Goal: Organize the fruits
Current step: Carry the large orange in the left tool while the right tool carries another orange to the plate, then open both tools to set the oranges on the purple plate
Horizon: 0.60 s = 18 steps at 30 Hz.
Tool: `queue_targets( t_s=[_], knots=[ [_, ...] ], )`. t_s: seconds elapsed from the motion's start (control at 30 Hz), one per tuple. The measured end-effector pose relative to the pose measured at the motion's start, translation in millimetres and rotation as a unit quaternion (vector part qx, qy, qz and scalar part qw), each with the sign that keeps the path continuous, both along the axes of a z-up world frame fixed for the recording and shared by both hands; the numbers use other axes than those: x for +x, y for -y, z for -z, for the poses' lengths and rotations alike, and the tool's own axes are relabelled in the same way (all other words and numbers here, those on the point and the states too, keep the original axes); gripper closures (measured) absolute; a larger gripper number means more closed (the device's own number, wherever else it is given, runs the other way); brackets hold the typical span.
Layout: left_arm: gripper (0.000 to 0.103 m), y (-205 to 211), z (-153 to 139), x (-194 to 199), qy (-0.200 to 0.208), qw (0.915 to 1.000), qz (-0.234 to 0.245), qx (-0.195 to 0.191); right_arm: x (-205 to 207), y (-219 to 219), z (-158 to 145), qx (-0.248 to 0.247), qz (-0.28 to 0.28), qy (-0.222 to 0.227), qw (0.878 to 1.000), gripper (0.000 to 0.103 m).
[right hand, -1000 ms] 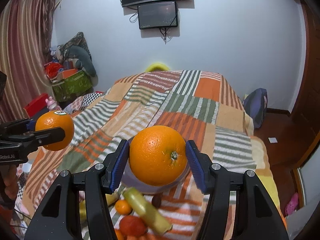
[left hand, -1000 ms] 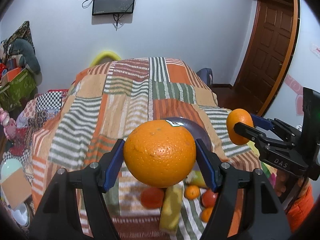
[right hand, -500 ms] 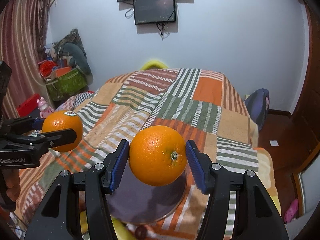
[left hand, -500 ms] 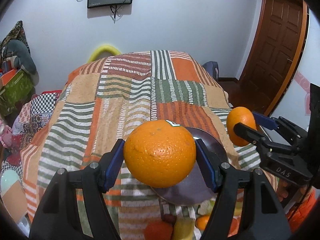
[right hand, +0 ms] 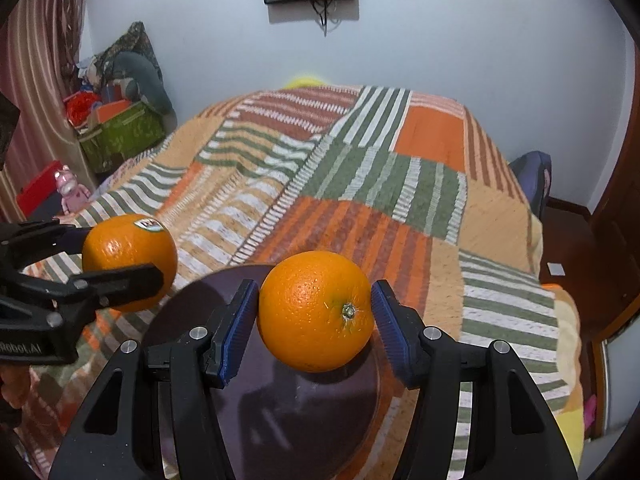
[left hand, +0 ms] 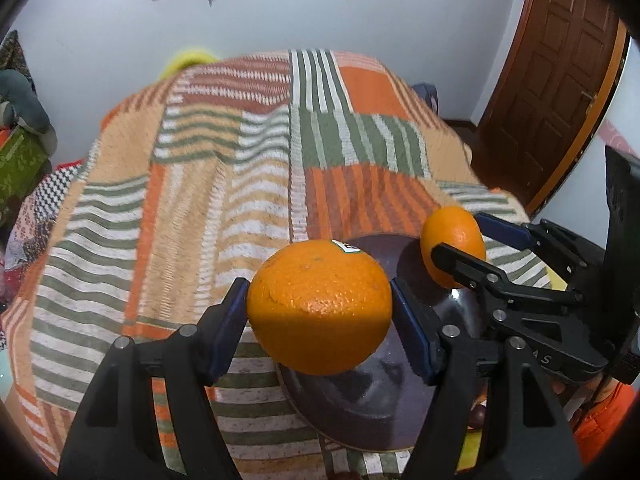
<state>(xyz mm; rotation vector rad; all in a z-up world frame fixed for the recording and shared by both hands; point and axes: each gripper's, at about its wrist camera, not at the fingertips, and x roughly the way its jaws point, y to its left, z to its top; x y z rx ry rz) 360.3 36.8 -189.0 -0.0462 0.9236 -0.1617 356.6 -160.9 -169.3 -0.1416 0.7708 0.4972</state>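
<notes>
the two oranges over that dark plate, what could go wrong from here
1. Both round oranges, the stickered one in the left gripper and the plain one in the right gripper, are held only at their sides; they might roll once released onto the smooth dark round plate.
2. The plate rests on a soft striped patchwork blanket, so it could tip under an off-centre drop.
3. The grippers are close together and may bump.

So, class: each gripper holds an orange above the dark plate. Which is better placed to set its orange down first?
Right, probably: the right gripper holds its orange over the dark plate; the left gripper's orange hangs over the rim.
</notes>
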Motion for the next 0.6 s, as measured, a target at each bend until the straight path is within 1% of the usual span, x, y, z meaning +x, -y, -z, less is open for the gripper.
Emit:
queue_targets(
  t_s=[0.13,0.2,0.27,0.33,0.37,0.5,0.6],
  knots=[
    [0.034,5,21,10,-0.026,0.9996,0.011,0.006,5,-2,13,-0.007,-0.008,-0.019,1.000,0.048],
    [0.034,8,30,15,-0.037,0.9992,0.013,0.008,6,-1,15,-0.005,-0.010,-0.018,1.000,0.048],
    [0.034,6,35,20,-0.047,0.9988,0.012,-0.005,6,2,14,0.000,-0.008,-0.019,1.000,0.048],
    [0.034,2,41,26,-0.063,0.9978,0.007,-0.020,8,7,16,0.016,-0.006,-0.026,1.000,0.047],
    [0.034,2,44,29,-0.068,0.9975,0.004,-0.020,8,9,16,0.020,-0.005,-0.029,0.999,0.047],
    [0.034,8,46,28,-0.066,0.9978,0.007,-0.005,5,7,14,0.006,-0.010,-0.026,1.000,0.047],
    [0.034,9,46,27,-0.072,0.9973,0.009,-0.005,8,4,15,0.002,-0.013,-0.030,0.999,0.046]
  ],
)
